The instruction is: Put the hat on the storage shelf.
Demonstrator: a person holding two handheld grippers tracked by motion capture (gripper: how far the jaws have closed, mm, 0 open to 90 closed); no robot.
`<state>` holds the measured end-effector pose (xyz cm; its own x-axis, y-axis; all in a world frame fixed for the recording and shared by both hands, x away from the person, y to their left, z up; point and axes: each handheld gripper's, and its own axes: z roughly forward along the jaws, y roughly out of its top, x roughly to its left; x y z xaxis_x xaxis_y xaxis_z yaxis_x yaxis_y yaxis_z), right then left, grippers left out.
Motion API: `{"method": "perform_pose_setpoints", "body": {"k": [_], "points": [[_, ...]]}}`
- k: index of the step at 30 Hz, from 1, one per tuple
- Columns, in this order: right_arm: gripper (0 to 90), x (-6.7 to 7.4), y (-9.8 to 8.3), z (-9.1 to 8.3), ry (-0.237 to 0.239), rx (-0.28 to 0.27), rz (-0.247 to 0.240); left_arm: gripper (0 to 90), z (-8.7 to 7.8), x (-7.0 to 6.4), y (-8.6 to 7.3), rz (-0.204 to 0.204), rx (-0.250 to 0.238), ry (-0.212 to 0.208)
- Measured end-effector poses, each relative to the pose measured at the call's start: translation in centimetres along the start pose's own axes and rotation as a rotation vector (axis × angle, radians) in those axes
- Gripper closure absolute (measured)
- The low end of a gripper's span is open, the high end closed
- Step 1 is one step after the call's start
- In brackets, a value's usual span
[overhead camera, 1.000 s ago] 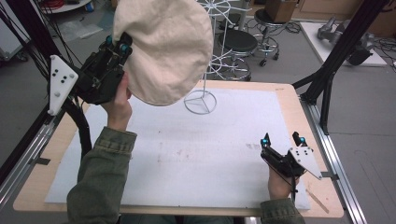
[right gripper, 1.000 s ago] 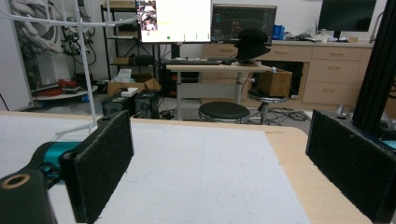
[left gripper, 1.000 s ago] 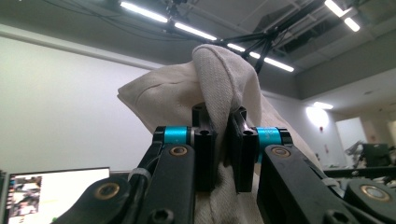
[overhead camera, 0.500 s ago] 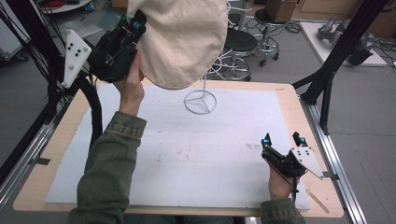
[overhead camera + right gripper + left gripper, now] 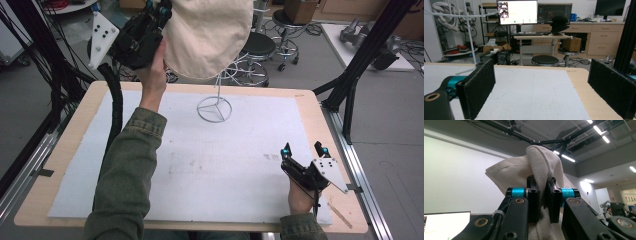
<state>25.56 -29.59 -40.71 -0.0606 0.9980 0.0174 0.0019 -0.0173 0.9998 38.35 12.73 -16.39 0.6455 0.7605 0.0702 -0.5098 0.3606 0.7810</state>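
Observation:
A cream fabric hat hangs high over the far side of the table, above the top of a white wire stand with a round base. My left gripper is raised at the hat's left edge and shut on its fabric. In the left gripper view the jaws pinch a fold of the hat. My right gripper rests low near the table's front right corner, open and holding nothing. Its view looks across the mat between both pads, with the wire stand at the far left.
A white mat covers the wooden table. Black frame posts rise at the right and left edges. Stools stand behind the table. Desks with monitors lie beyond.
My left gripper has carried the hat to the right and farther back, bringing it over the wire stand's top. The right gripper has stayed still and open.

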Motion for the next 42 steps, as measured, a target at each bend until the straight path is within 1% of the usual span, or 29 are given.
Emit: {"method": "perform_pose_setpoints", "body": {"k": [1,5,7,9,11,12,14,16,18,20,22,23,26,27,30,32,35,36,38,40,42], "points": [[6.8,0.0,0.0,0.0,0.000,0.000,0.000,82.4,0.2,0.1,-0.3,-0.013,-0.003,-0.003],[6.8,0.0,0.0,0.1,0.001,0.003,0.001,82.4,0.7,0.3,-1.7,-0.048,0.034,-0.010],[6.8,0.0,0.0,0.0,0.003,0.005,0.002,82.3,0.8,0.2,-2.6,-0.043,0.057,-0.007],[6.8,0.0,0.0,-0.1,0.003,-0.001,0.002,82.3,0.9,0.1,-3.4,-0.041,0.078,0.008],[6.8,-0.1,0.0,-0.1,0.002,-0.006,-0.002,82.3,0.7,0.3,-4.3,-0.056,0.094,0.013],[6.8,-0.1,0.1,-0.1,0.001,-0.004,0.006,82.3,0.5,0.4,-4.7,-0.063,0.103,0.014],[6.8,-0.1,0.0,-0.1,0.001,-0.006,-0.002,82.3,0.1,0.6,-5.3,-0.054,0.127,0.018],[6.8,-0.1,0.0,-0.1,0.001,-0.005,-0.005,82.3,-0.4,0.8,-5.9,-0.052,0.151,0.023],[6.8,0.0,0.0,-0.2,0.000,-0.006,-0.005,82.2,-0.9,1.0,-6.4,-0.058,0.163,0.025],[6.8,0.0,0.1,-0.2,-0.002,-0.009,-0.007,82.2,-1.5,1.0,-6.8,-0.055,0.182,0.030],[6.8,0.0,0.1,-0.3,-0.002,-0.009,-0.005,82.2,-1.9,1.1,-7.4,-0.064,0.196,0.029],[6.8,0.0,0.1,-0.3,-0.002,-0.011,-0.007,82.2,-2.1,1.0,-7.6,-0.062,0.201,0.033],[6.8,0.1,0.1,-0.3,-0.002,-0.008,-0.006,82.2,-2.9,1.0,-8.7,-0.075,0.216,0.044],[6.8,0.1,0.1,-0.3,-0.002,-0.007,-0.008,82.2,-3.2,1.1,-9.1,-0.087,0.221,0.050],[6.8,0.1,0.1,-0.3,-0.002,-0.009,-0.007,82.2,-3.8,1.3,-10.4,-0.091,0.258,0.058],[6.8,0.1,0.1,-0.3,-0.003,-0.009,-0.007,82.2,-4.1,1.3,-11.0,-0.094,0.275,0.059],[6.8,0.1,0.1,-0.2,-0.001,-0.007,-0.011,82.2,-4.3,1.4,-11.8,-0.111,0.286,0.068],[6.8,0.1,0.1,-0.2,0.000,-0.009,-0.012,82.2,-4.4,1.4,-12.1,-0.121,0.287,0.066],[6.8,0.1,0.1,-0.3,0.000,-0.010,-0.015,82.2,-4.4,1.4,-12.4,-0.127,0.293,0.063],[6.8,0.1,0.1,-0.3,0.000,-0.010,-0.016,82.2,-4.5,1.3,-12.5,-0.146,0.292,0.057],[6.8,0.1,0.1,-0.2,0.000,-0.009,-0.016,82.2,-4.7,1.2,-12.8,-0.149,0.297,0.056]]}}
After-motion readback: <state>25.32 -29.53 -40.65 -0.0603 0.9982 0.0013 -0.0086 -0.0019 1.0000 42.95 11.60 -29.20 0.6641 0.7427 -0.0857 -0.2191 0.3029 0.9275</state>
